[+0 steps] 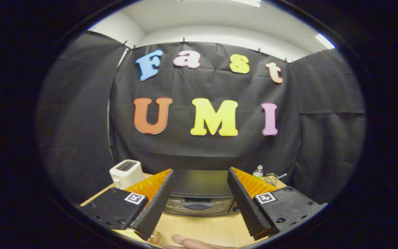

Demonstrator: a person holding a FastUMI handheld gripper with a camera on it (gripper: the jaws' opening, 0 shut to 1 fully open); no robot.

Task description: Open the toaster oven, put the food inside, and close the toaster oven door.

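The dark toaster oven (pixel 199 193) stands on the wooden table (pixel 202 230), just beyond and between my fingers, seen from above with its door shut and the handle facing me. My gripper (pixel 200 174) is open and holds nothing; its fingers frame the oven's top from either side. A brown piece of food (pixel 154 238) lies on something yellow right under the left finger, mostly hidden. A person's hand (pixel 192 243) rests on the table in front of the oven, near the food.
A white slot toaster (pixel 126 173) stands at the back left of the table. At the back right are a small plastic bottle (pixel 258 172) and a wire basket (pixel 271 178) with a handle. Black cloth walls close in behind and at both sides.
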